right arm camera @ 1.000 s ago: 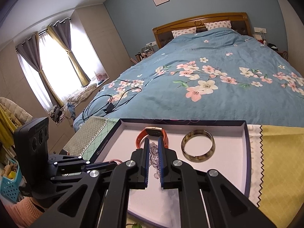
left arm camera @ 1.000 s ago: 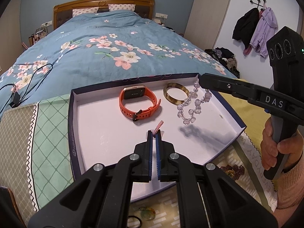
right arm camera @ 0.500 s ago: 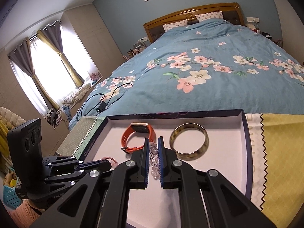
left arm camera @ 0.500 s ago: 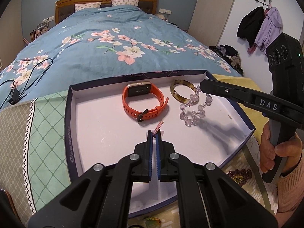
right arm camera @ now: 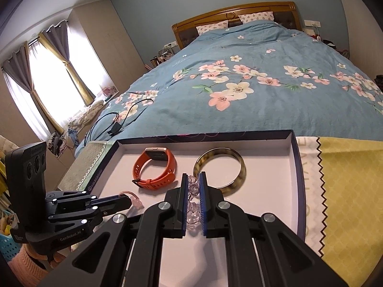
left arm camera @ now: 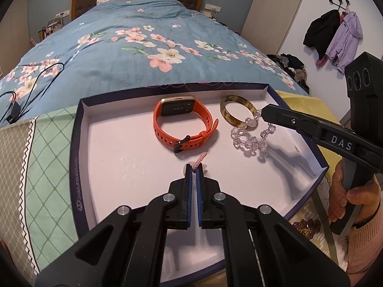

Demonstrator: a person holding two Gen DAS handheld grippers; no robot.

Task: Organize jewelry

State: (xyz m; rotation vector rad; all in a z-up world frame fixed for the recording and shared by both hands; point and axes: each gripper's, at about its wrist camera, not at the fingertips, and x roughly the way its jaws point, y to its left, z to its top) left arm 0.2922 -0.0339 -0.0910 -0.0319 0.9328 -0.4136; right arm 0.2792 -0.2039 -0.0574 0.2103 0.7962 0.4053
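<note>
Because the right hand-held gripper [right arm camera: 192, 184] pinches only part of the clear faceted bead bracelet [left arm camera: 251, 141], the hanging loop could snag the mottled amber bangle [right arm camera: 219, 171] just beyond its fingertips, dragging it across the shallow white-lined tray [left arm camera: 79, 148]. The left hand-held gripper [left arm camera: 194, 168] is clamped on a thin pink beaded strand [left arm camera: 200, 160] low over the tray's near half, which may slip. Farther back lies the orange-strapped smartwatch [left arm camera: 184, 124], apart from both.
</note>
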